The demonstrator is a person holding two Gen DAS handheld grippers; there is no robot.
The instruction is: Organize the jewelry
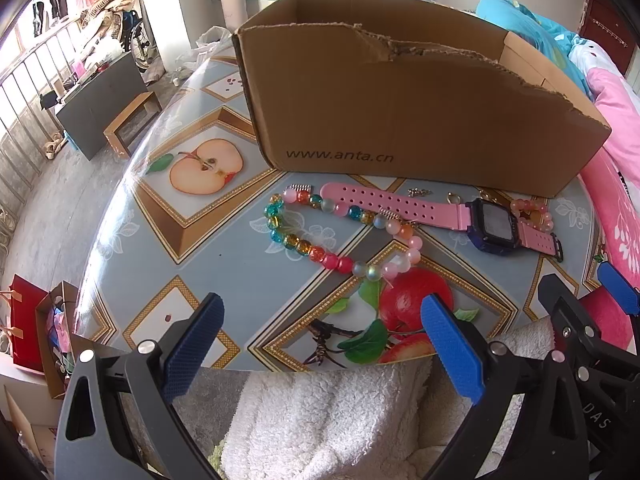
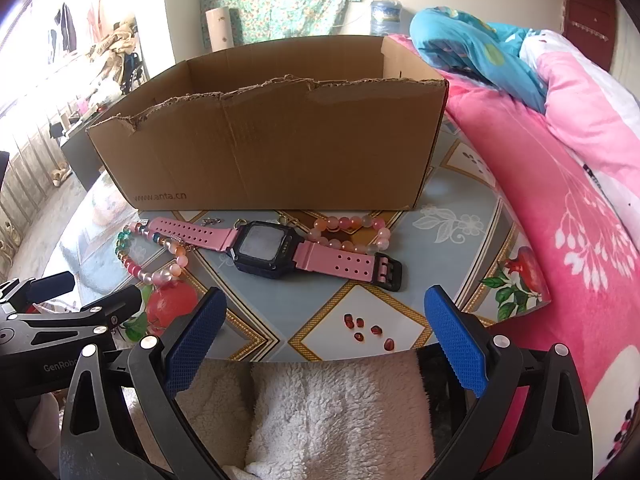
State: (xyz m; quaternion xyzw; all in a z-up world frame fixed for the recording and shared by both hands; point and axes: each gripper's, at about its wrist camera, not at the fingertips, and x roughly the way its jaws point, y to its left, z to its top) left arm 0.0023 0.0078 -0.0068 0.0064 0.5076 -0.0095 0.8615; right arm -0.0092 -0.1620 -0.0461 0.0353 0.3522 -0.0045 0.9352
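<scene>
Jewelry laid out before the box, both grippers empty

The watch [image 2: 266,249], multicolored bead strand [image 1: 320,236] and pink bracelet [image 2: 352,232] lie on the table along the cardboard box [image 2: 280,140], probably their destination; left gripper [image 1: 320,344] and right gripper [image 2: 326,344] wait at the near edge, jaws wide apart.

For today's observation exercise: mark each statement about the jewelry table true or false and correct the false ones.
1. The watch lies inside the box. False: it lies on the table, in front of the box.
2. Both grippers are open and empty. True: left gripper, right gripper.
3. The watch strap is pink. True.
4. The multicoloured bead string hangs over the box's wall. False: it lies flat on the table.
5. The pink bracelet lies beside the watch. True.
</scene>
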